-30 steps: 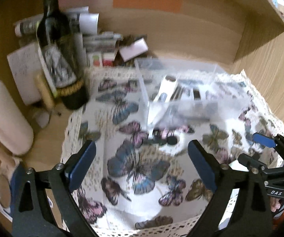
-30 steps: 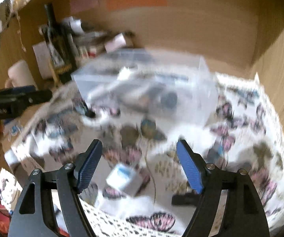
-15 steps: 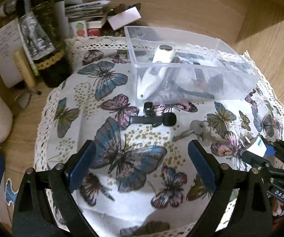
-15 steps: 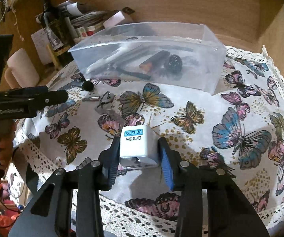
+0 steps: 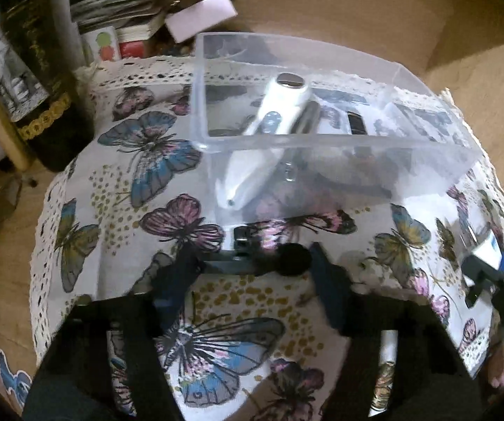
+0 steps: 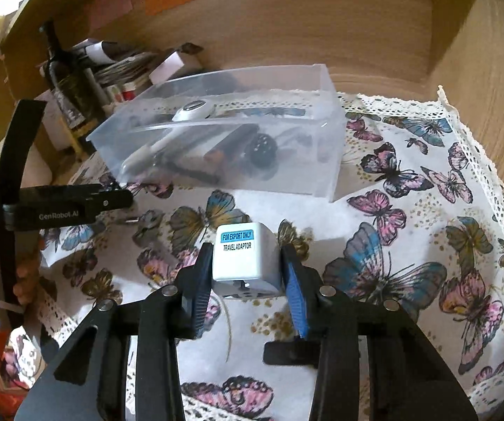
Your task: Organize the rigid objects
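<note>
Right tool (image 6: pixel 246 273) grips a white travel adaptor (image 6: pixel 243 258) above the butterfly cloth (image 6: pixel 409 252), near the clear bin (image 6: pixel 322 147). Left tool (image 5: pixel 252 273), jaws apart, straddles a small black clip-on microphone (image 5: pixel 269 263) lying before that bin.

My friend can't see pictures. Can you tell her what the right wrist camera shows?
The right tool grips a white travel adaptor above a butterfly tablecloth. Behind it stands a clear plastic box holding small gadgets. The left tool reaches in from the left.
</note>
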